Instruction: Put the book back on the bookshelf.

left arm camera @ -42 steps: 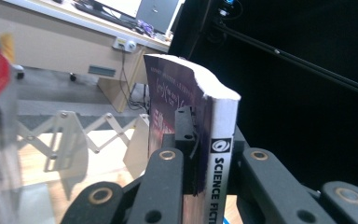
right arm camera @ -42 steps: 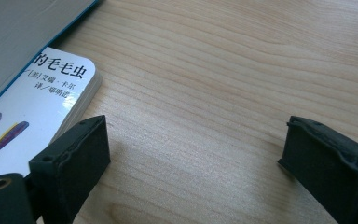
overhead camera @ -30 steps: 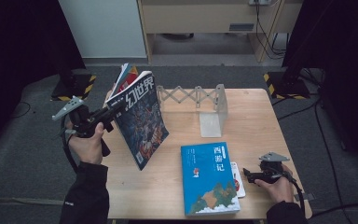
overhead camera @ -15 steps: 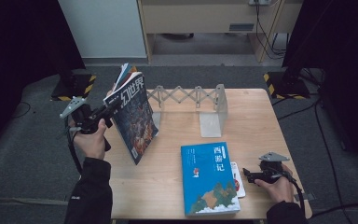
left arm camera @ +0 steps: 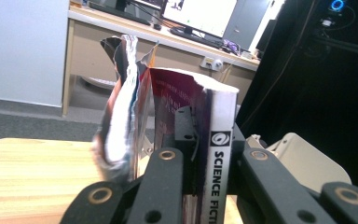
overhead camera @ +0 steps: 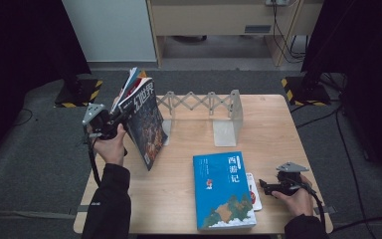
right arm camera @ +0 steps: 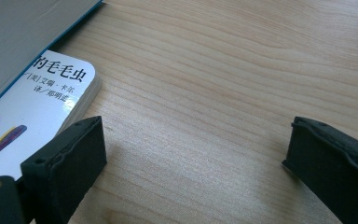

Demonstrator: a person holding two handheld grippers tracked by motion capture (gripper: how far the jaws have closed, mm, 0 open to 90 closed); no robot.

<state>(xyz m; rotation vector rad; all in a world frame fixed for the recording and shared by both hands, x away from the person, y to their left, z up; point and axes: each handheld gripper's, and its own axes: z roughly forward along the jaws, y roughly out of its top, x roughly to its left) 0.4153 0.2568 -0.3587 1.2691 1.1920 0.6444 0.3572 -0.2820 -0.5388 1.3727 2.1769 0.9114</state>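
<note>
Left gripper (left arm camera: pixel 208 154): black jaws clamping a thick magazine's spine.
Glossy purple-covered magazine (left arm camera: pixel 168 107): standing upright, loose pages fanning leftward.
Light wooden table (left arm camera: pixel 28 177): lying underneath.

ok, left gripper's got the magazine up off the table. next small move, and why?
Probably carry the magazine right and set it upright in the expanding rack. The left gripper is clamped on its spine, the book hangs tilted above the table's left edge with loose pages fanning, and the rack's slots look free. The right gripper rests open by the blue book.

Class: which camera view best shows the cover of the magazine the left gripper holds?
The high view: the magazine shows its whole cover, held tilted by the left gripper. The left gripper view shows its spine and fanned pages.
</note>
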